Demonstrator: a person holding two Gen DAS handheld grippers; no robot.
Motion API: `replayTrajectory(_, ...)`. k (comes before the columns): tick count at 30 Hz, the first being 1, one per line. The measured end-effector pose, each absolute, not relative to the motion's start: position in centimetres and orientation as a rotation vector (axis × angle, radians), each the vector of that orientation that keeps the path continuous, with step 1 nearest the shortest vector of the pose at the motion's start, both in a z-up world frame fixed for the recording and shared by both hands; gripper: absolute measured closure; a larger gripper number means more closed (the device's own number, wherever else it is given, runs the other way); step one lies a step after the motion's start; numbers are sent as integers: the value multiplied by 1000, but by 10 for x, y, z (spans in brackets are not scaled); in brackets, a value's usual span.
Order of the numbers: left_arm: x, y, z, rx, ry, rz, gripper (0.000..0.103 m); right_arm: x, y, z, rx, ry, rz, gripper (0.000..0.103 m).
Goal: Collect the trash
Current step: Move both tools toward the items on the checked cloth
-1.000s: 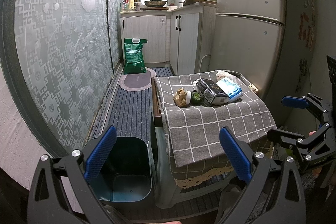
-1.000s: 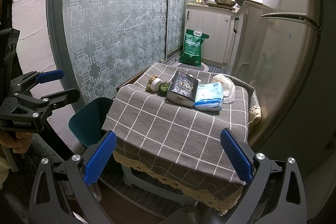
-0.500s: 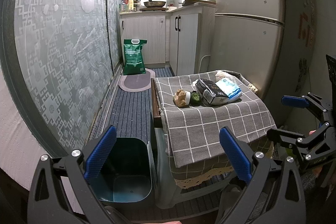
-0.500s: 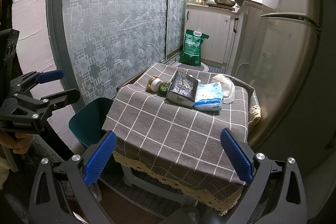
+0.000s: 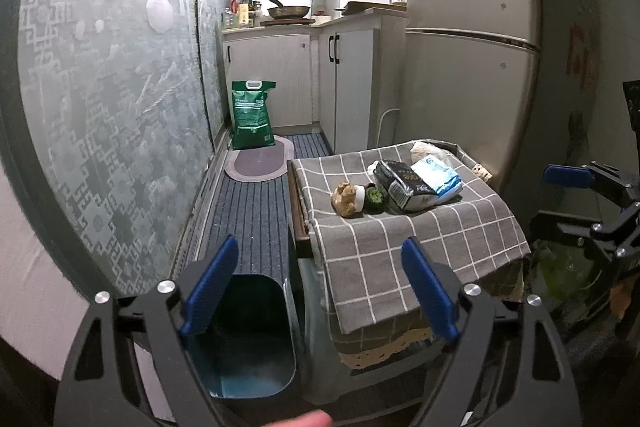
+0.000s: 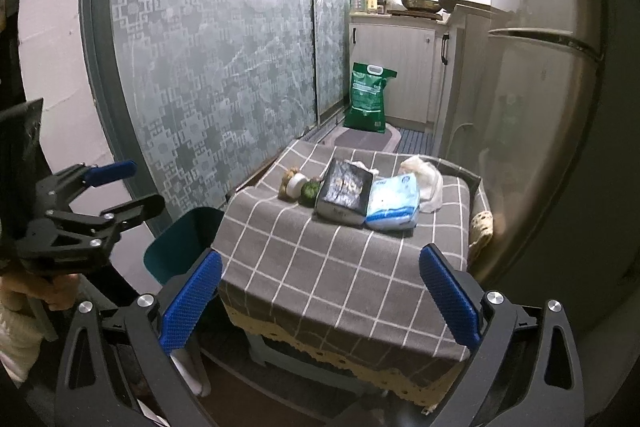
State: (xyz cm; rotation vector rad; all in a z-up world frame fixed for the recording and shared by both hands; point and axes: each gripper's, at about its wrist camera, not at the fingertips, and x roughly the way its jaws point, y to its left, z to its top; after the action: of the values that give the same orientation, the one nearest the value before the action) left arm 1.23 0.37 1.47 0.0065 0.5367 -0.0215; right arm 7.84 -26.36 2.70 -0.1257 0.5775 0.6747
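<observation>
On the table's grey checked cloth lies a row of trash: a brown crumpled lump, a green ball, a black packet, a blue-white packet and a white plastic bag. A teal bin stands on the floor left of the table. My left gripper hovers above the bin and the table's near corner; its jaws are closing with nothing between them. My right gripper stands open and holds nothing over the cloth's near edge, well short of the trash.
A patterned glass sliding door runs along the left. The fridge stands right behind the table. A green sack and an oval mat lie at the far end of the striped floor runner, before white cabinets.
The left gripper's blue pads have drawn somewhat closer together. Both hands stay about where they were, and the trash has not moved.
</observation>
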Motion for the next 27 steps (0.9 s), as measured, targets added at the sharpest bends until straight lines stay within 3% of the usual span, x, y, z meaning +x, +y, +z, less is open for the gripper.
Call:
replayTrajectory(6,33,4,21,52,549,-87,21,98,-264,35,-134,606,696,19)
replayTrajectory(20,104,-1,4,207,677,-203,53,154,-242,39,-210,677,781,39)
replayTrajectory(27,139,-8,-20,244,745,-239,55,182,-225,32,-272,713,810,43)
